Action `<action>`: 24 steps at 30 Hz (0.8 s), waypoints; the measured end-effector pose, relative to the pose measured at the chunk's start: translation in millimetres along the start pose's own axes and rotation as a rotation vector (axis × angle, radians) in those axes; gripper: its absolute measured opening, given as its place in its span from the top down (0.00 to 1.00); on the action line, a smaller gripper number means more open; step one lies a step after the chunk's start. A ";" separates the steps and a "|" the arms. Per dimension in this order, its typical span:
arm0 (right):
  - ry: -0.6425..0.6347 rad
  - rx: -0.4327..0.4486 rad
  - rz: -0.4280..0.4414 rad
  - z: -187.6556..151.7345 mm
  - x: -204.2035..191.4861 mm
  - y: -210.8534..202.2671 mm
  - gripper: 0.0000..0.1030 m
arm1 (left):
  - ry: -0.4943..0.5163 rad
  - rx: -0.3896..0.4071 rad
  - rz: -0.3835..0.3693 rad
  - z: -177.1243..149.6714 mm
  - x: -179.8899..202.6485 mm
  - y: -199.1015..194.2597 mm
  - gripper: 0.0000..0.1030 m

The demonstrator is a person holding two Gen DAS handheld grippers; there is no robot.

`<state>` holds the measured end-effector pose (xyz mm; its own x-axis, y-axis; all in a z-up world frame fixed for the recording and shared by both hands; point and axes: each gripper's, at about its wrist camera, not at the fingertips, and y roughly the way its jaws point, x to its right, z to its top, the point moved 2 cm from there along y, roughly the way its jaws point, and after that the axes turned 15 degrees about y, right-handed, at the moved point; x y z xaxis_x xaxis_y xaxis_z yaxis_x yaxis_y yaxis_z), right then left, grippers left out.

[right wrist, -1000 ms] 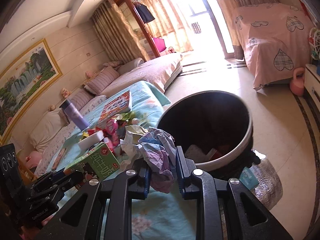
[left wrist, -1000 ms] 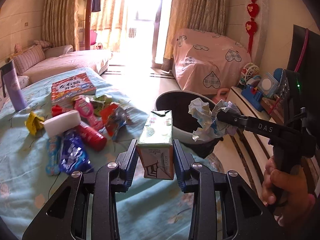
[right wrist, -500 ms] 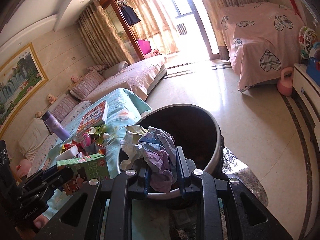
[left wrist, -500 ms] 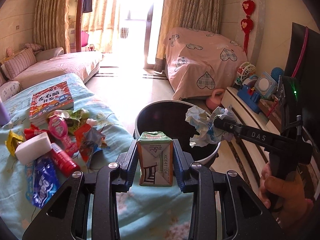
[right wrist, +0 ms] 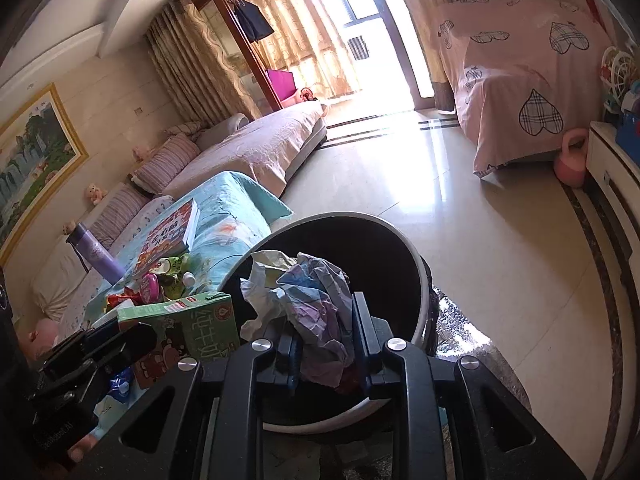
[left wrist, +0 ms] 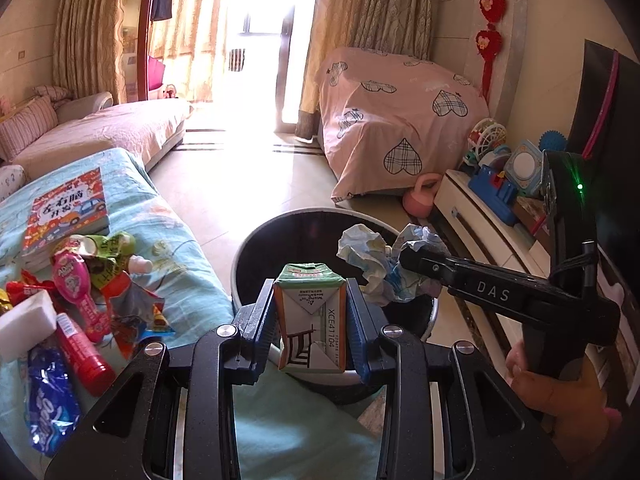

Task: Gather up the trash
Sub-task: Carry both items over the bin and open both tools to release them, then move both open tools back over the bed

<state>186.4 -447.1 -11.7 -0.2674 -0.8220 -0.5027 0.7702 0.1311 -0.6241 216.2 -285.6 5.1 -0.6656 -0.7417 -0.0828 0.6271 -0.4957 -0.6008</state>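
My left gripper is shut on a small green and white milk carton, held upright over the near rim of a round black trash bin with a pale rim. My right gripper is shut on a crumpled wad of paper and hangs over the mouth of the trash bin. In the left wrist view the right gripper comes in from the right with the paper wad above the bin. The carton and left gripper also show at the right wrist view's lower left.
A table with a turquoise cloth holds several wrappers, a red tube, a white block, a blue packet, a book and a purple bottle. A pink kettlebell and a toy shelf stand at right.
Both grippers have moved from over the table toward the bin. The carton and the paper wad now hang over its opening. Both grips are unchanged.
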 end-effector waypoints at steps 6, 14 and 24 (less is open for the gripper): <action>0.025 -0.024 0.007 4.3 8.0 5.2 0.48 | -0.031 -0.048 -0.026 -4.8 -4.4 13.3 0.43; 0.037 -0.015 0.024 -3.5 7.6 -3.3 0.26 | -0.077 -0.058 -0.006 -29.9 -15.3 -8.5 0.35; 0.020 -0.029 0.055 -34.4 -15.4 -14.9 0.20 | -0.148 -0.075 0.046 -79.6 -37.8 -54.6 0.35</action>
<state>159.1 -417.3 -15.2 -0.2368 -0.8019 -0.5485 0.7669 0.1923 -0.6123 174.9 -194.5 -22.3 -0.5667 -0.8239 0.0027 0.6203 -0.4288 -0.6568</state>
